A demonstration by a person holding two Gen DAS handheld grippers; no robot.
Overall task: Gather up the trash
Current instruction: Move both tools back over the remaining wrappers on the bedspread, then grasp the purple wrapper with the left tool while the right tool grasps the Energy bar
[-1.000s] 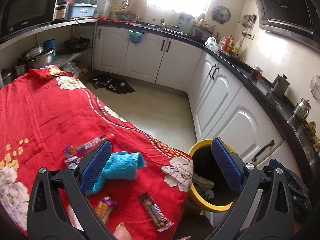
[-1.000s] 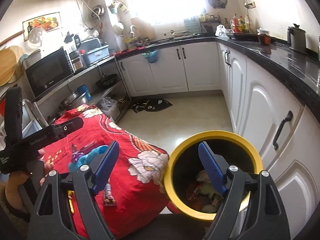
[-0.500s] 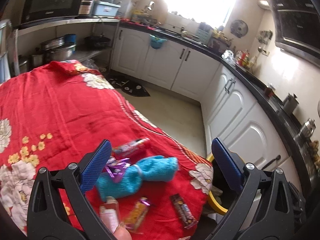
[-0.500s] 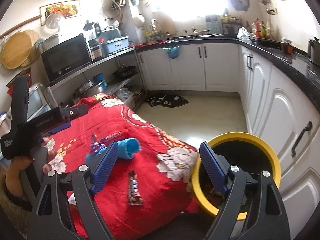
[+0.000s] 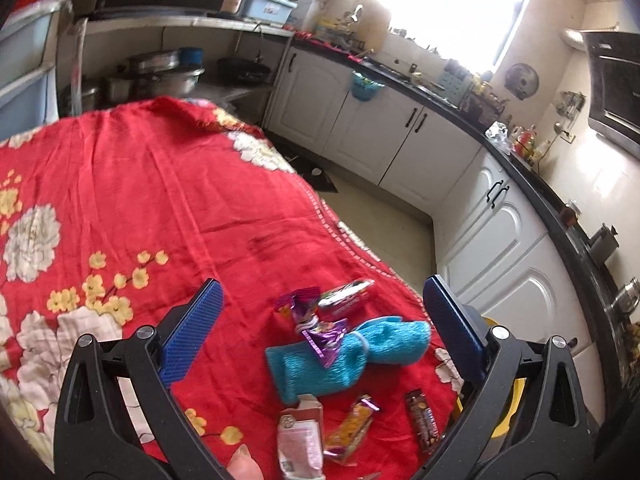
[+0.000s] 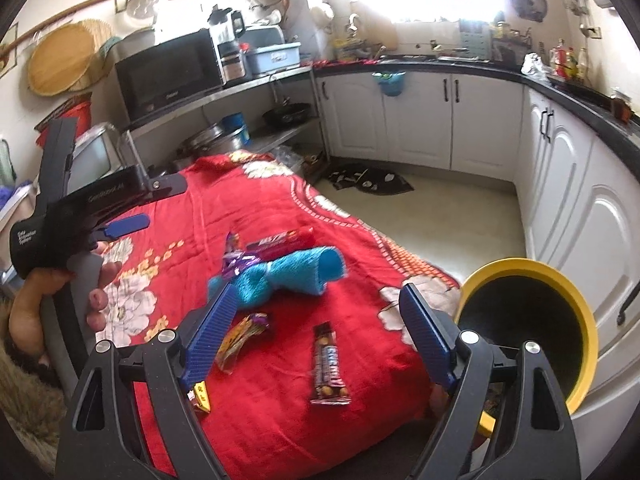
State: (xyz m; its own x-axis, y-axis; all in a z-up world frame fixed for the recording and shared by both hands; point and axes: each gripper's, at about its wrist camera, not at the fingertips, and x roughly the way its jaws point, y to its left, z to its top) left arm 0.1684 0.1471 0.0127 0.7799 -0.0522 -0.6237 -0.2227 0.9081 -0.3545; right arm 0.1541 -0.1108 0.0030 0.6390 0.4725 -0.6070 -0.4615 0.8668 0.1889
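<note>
Several wrappers lie on a red floral cloth (image 5: 160, 208): a purple wrapper (image 5: 320, 332), a silver-red one (image 5: 346, 296), a pink packet (image 5: 300, 436), an orange wrapper (image 5: 352, 432) and a brown bar wrapper (image 5: 422, 420). The brown bar wrapper also shows in the right wrist view (image 6: 328, 368). A yellow bin (image 6: 528, 332) stands off the cloth's right edge. My left gripper (image 5: 320, 332) is open and empty above the wrappers. My right gripper (image 6: 320, 340) is open and empty, above the brown bar wrapper.
A rolled blue towel (image 5: 344, 356) lies among the wrappers. White cabinets (image 5: 500, 240) under a black counter line the right side. A shelf with a microwave (image 6: 172, 72) and pots stands behind the cloth. A dark floor mat (image 6: 372, 180) lies on the floor.
Both grippers have swung left, away from the bin and over the cloth. The wrappers and towel now sit between the fingers of each. Both stay open.
</note>
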